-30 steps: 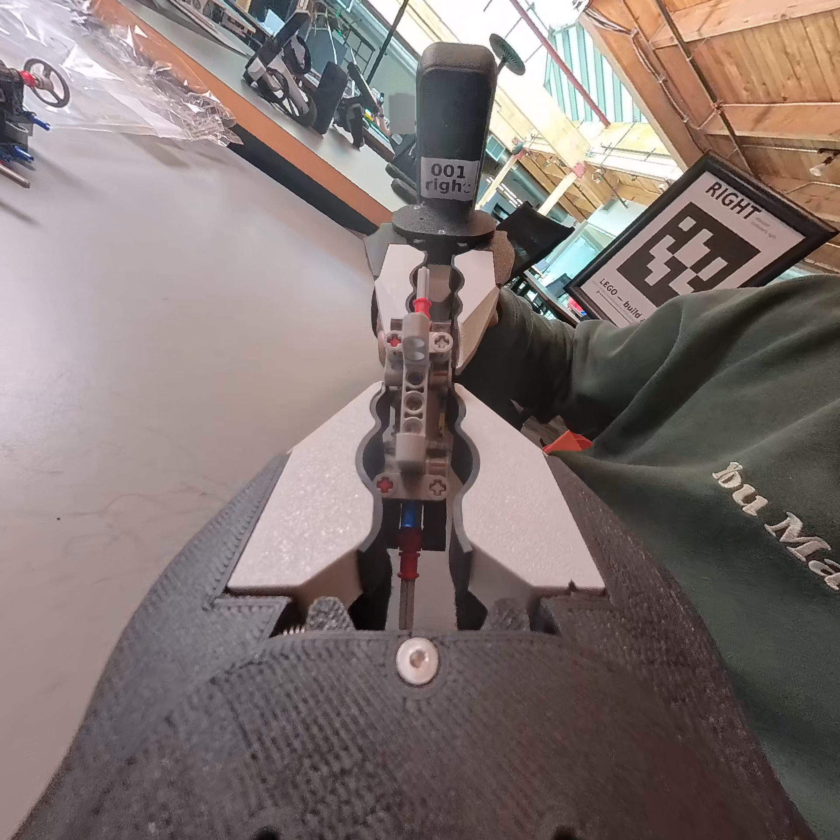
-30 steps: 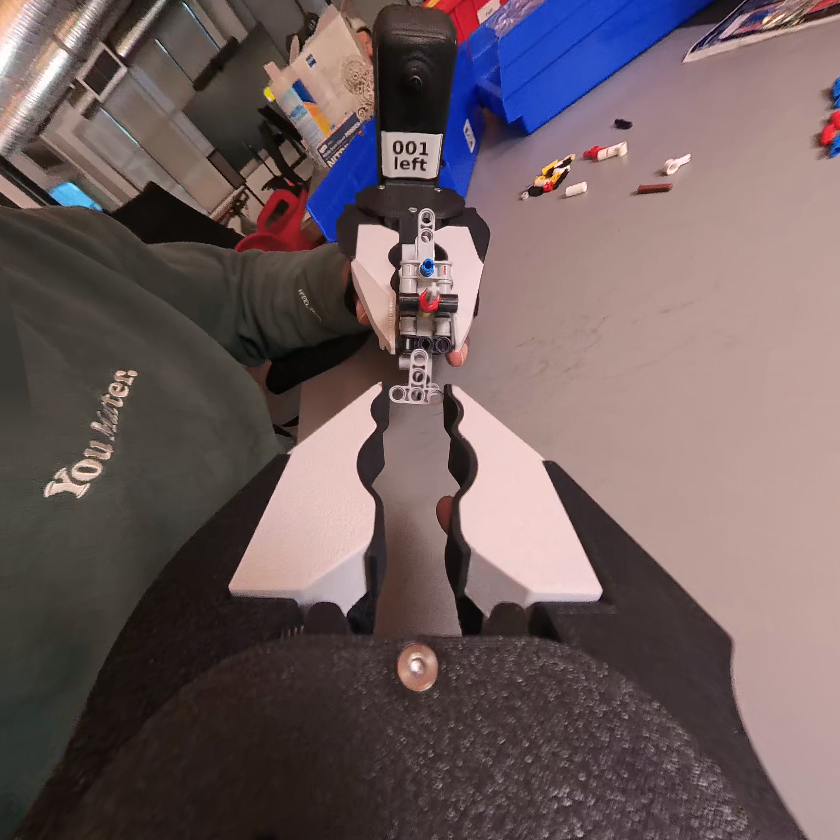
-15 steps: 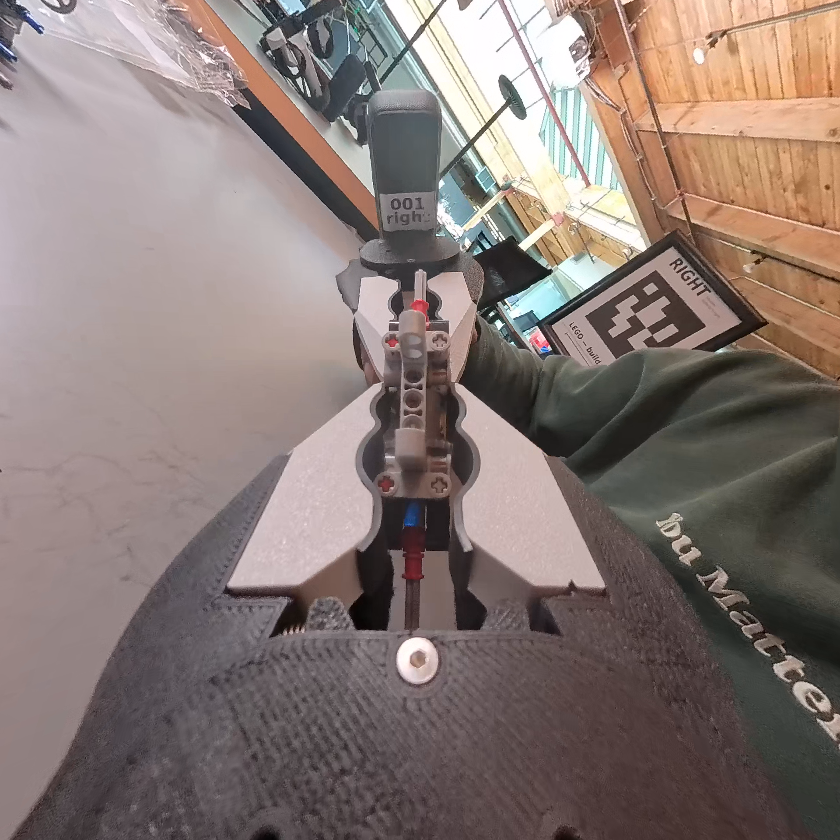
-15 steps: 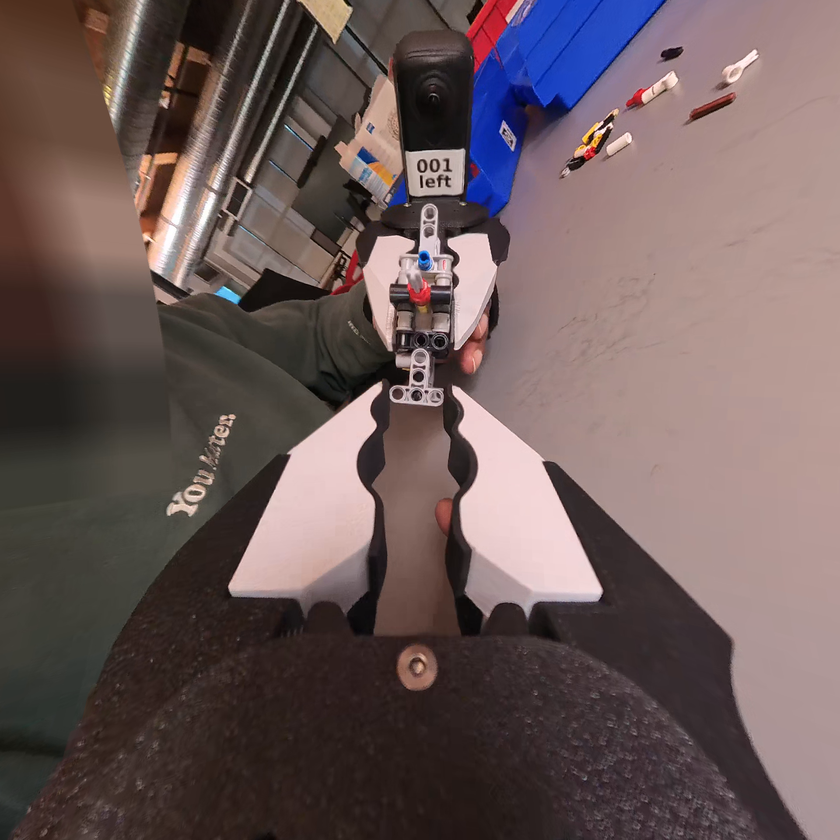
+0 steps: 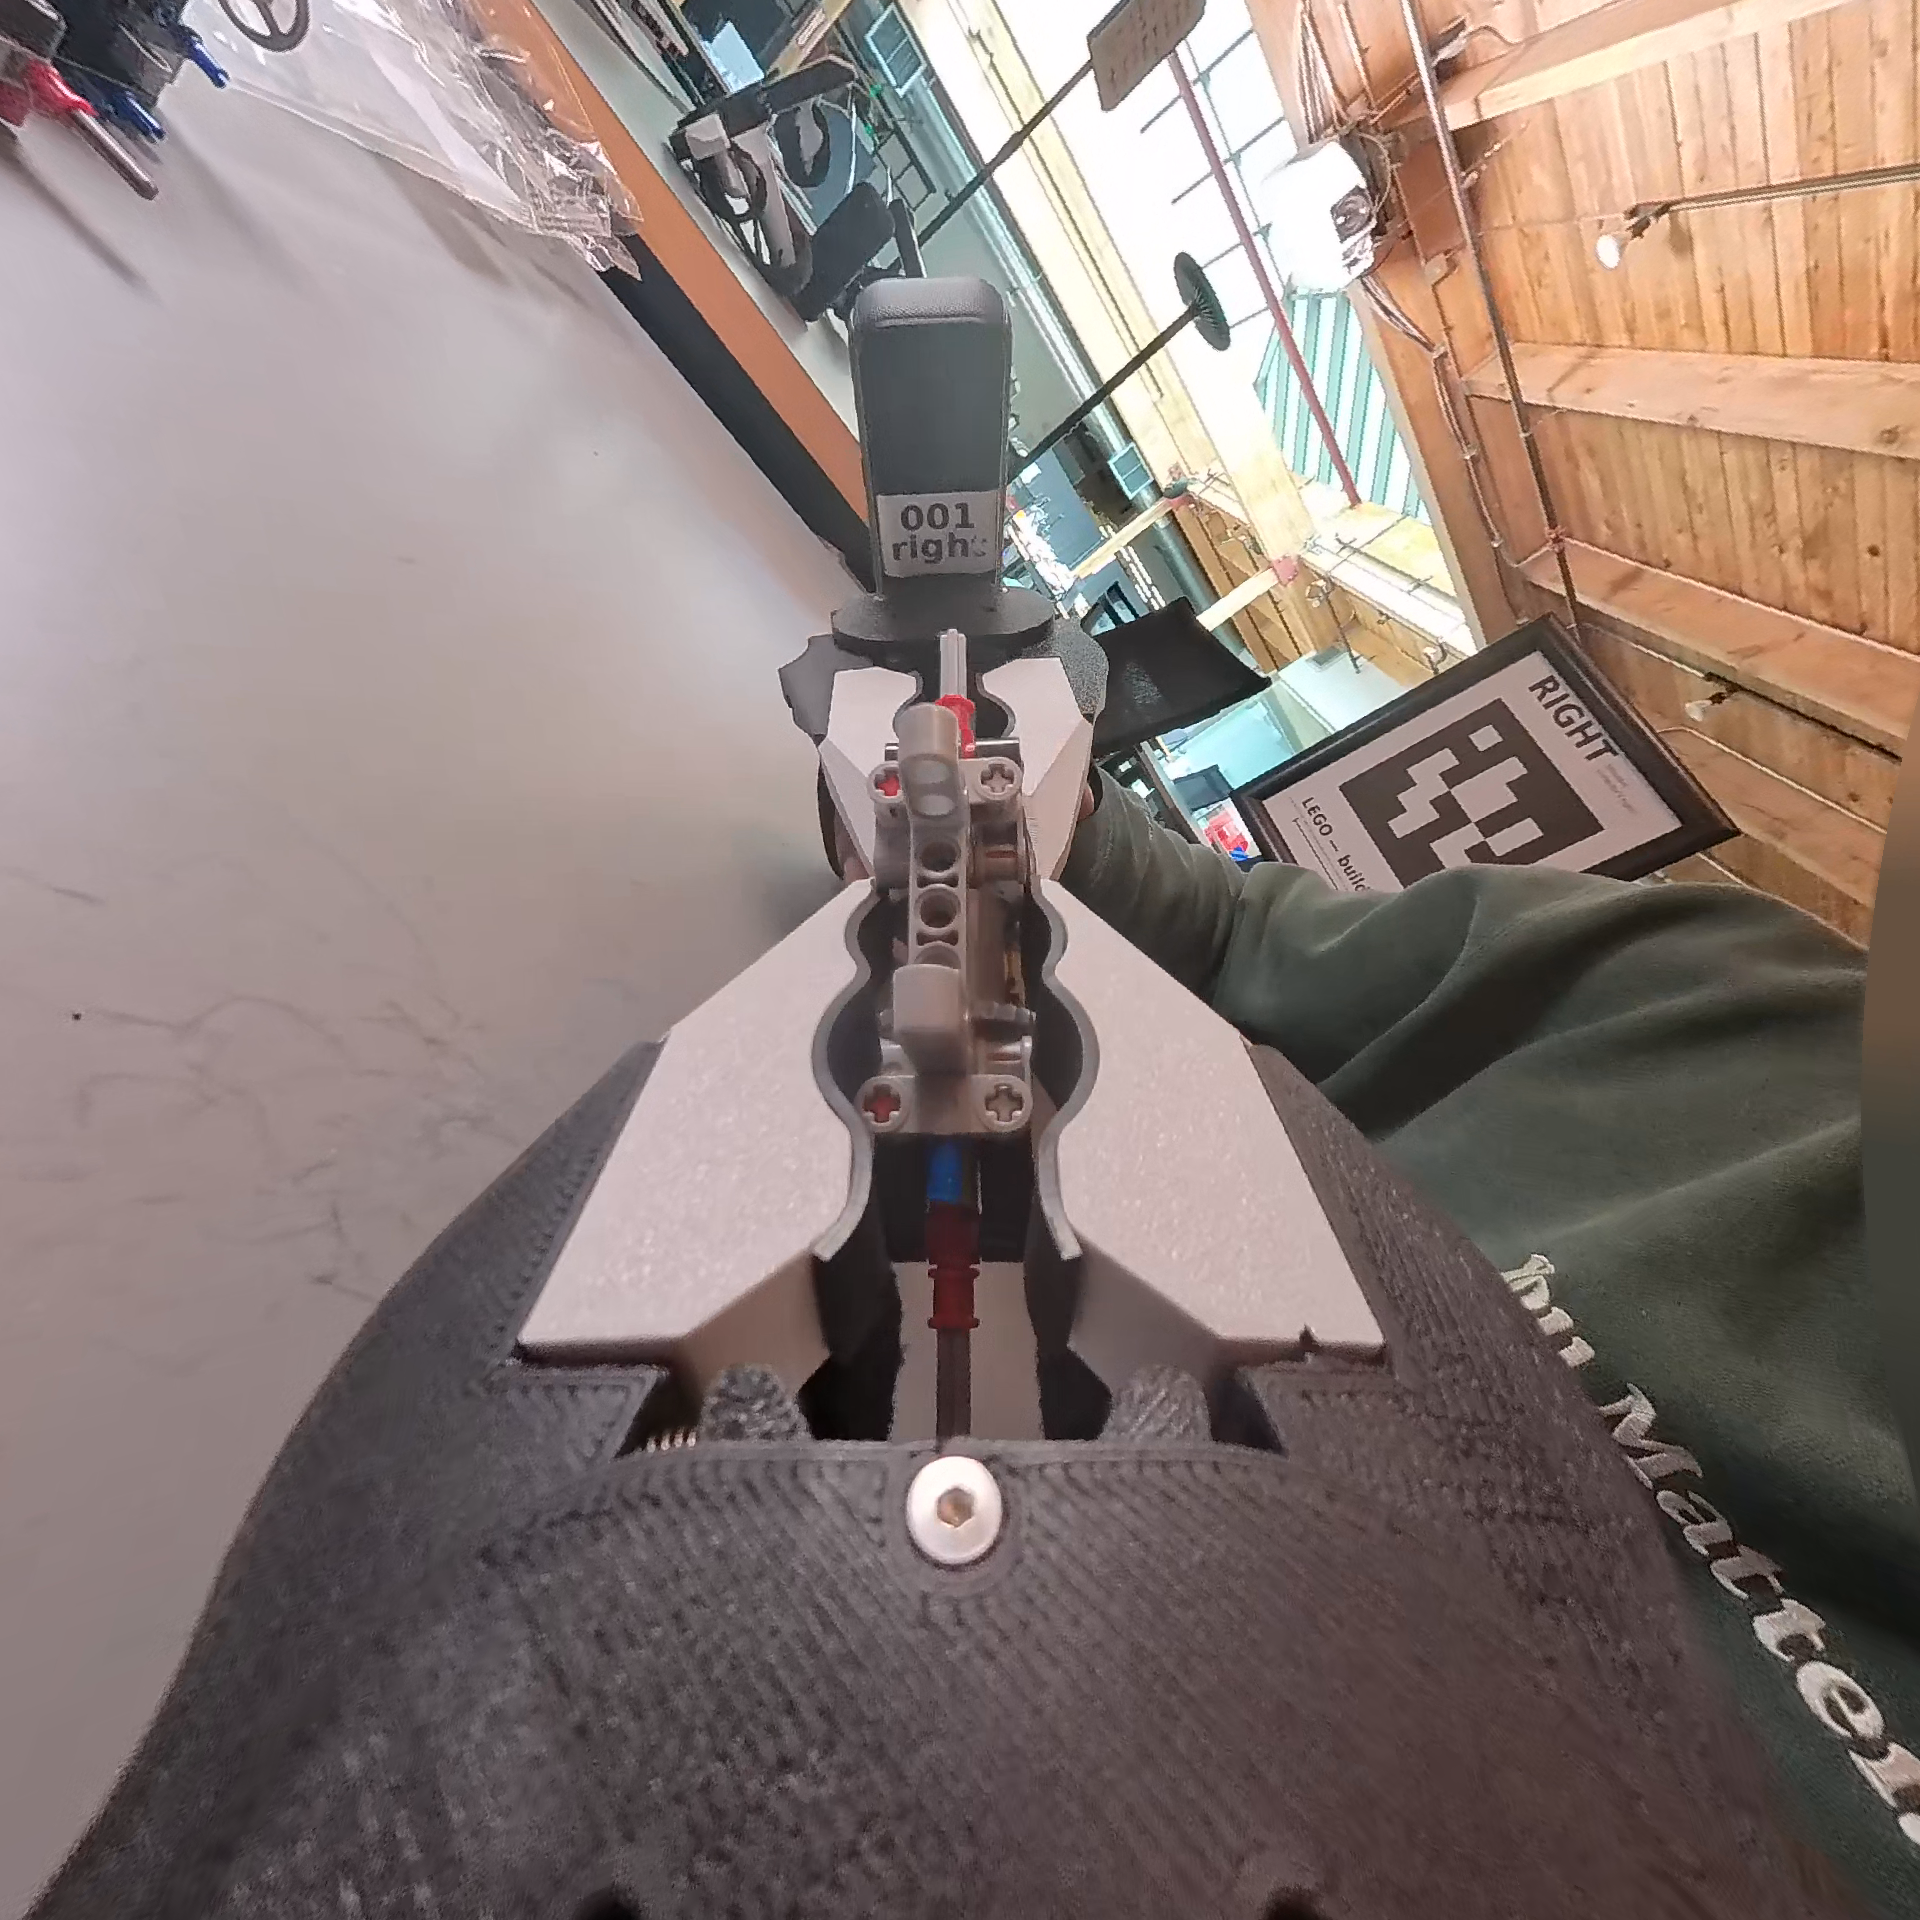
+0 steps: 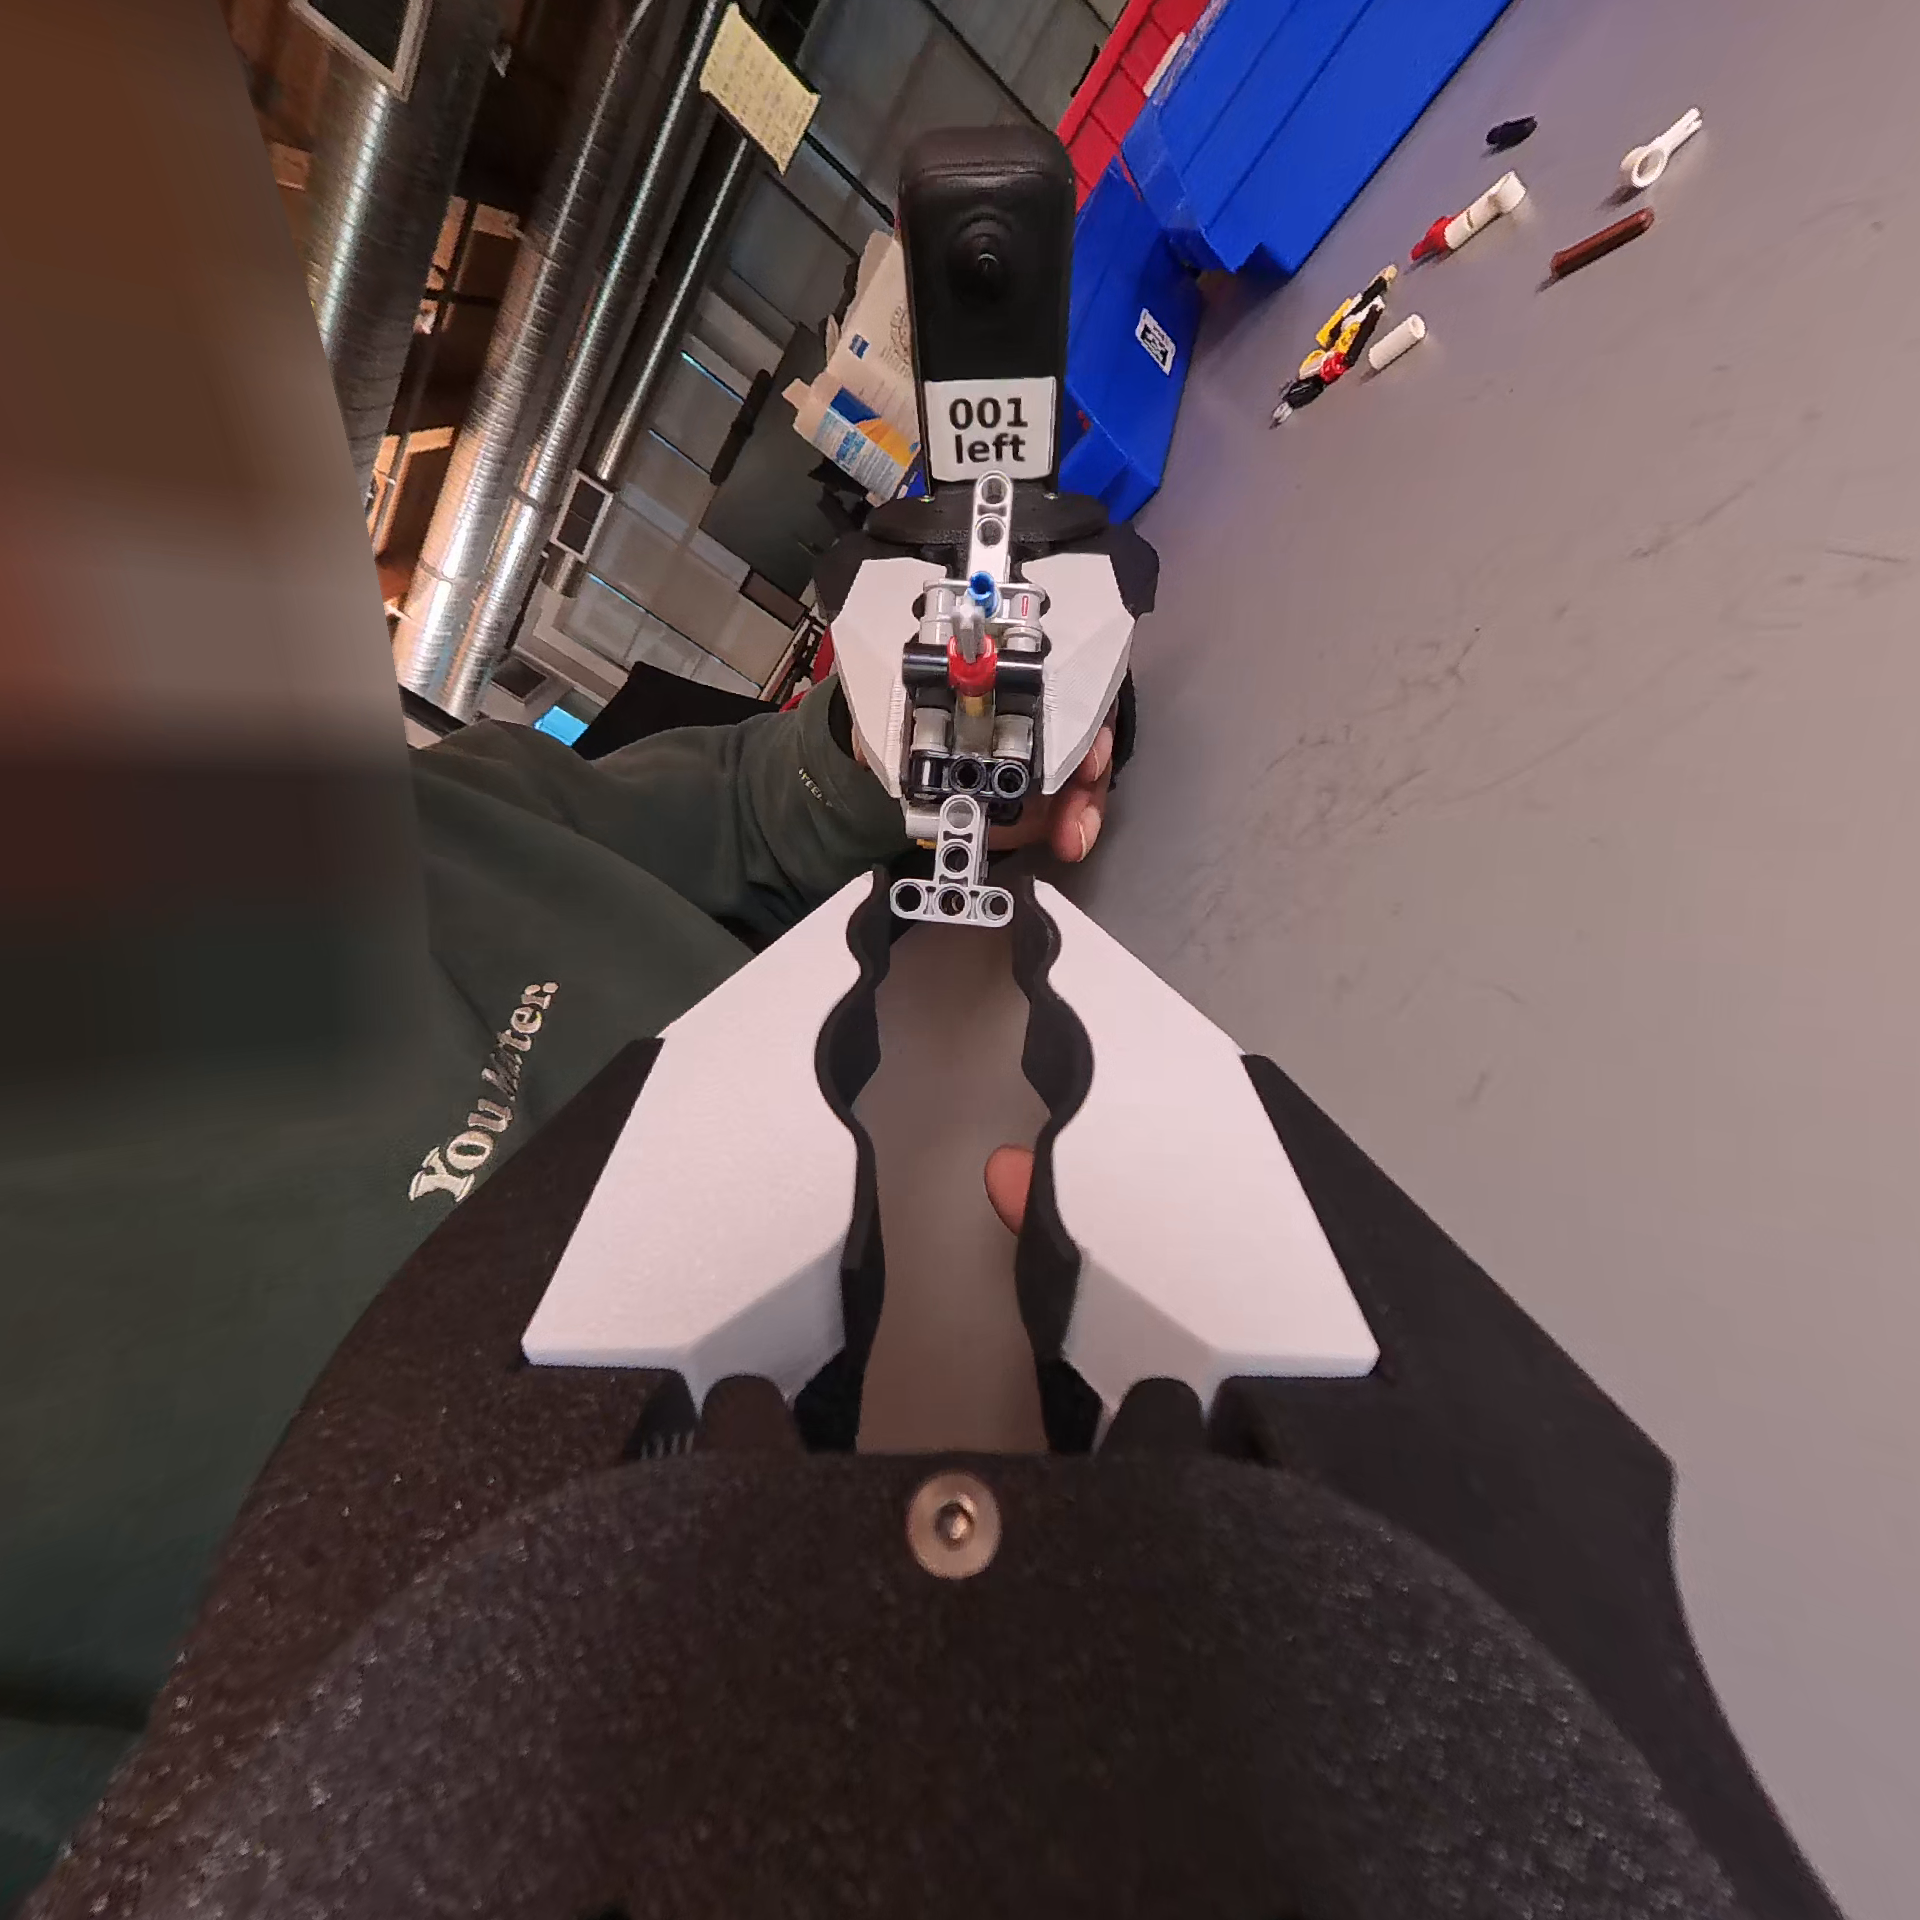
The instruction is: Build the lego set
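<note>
Grey brick-beam assembly (image 5: 951, 935), frame centre, clamped between left hand-held gripper (image 5: 951, 914) pads. Grey T-beam (image 6: 951, 883) end sits between right hand-held gripper (image 6: 951, 914) tips; contact unclear. Keep both aligned, steady above table (image 6: 1558, 727).

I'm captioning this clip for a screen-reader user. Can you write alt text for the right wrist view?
The right gripper has its fingertips on either side of the grey T-shaped beam at the end of a grey, black and red toy-brick assembly, which the facing left gripper holds above a grey table.
</note>
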`<state>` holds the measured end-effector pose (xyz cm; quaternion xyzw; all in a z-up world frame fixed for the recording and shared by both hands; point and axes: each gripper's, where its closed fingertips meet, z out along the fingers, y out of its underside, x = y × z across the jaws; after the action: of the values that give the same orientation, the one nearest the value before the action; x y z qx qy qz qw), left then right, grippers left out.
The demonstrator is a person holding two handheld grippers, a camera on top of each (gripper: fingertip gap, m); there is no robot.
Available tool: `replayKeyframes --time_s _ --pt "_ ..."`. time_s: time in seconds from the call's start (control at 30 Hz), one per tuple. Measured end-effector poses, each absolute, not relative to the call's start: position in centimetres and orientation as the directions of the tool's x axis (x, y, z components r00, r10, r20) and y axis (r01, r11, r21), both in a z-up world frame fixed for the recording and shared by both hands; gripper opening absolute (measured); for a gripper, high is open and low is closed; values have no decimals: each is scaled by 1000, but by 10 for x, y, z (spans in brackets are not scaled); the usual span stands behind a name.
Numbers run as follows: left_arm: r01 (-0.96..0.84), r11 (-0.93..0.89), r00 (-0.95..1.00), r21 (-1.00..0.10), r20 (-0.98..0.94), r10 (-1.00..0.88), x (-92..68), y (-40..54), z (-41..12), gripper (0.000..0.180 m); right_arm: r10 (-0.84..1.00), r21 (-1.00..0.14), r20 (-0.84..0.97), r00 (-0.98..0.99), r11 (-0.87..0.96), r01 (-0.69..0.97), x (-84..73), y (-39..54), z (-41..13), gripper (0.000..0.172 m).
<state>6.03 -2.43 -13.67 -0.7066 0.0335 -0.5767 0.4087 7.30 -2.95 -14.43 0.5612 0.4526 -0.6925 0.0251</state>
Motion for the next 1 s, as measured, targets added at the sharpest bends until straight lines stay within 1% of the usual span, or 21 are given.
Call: replayKeyframes --time_s 0.23,0.33,0.4,0.5,0.7,0.83,0.93,1.0 --pt "456 -685 280 -568 822 -496 61 -25 -136 22 516 -648 -760 -397 -542 536 75 -32 -144 22" --pt "465 -695 252 -548 835 -490 62 -25 -135 22 560 -691 -718 -415 -495 528 76 -34 -144 22" --pt "475 -694 238 -542 838 -491 62 -25 -133 22 557 -692 -718 -418 -502 520 76 -34 -141 22" --pt "472 -687 250 -553 831 -497 62 -25 -132 22 551 -683 -726 -411 -512 521 75 -33 -141 22" --pt "370 -694 323 -617 786 -527 71 -31 -141 23 561 -666 -719 -410 -390 635 83 -42 -153 22" --pt "345 -697 333 -628 776 -535 74 -33 -145 23 539 -629 -739 -404 -339 700 85 -48 -158 22" --pt "276 -701 352 -657 748 -563 84 -39 -151 22 543 -612 -723 -427 -216 761 94 -58 -166 21" --pt "264 -701 350 -663 743 -571 87 -41 -151 23 554 -606 -710 -435 -167 778 95 -60 -166 21"
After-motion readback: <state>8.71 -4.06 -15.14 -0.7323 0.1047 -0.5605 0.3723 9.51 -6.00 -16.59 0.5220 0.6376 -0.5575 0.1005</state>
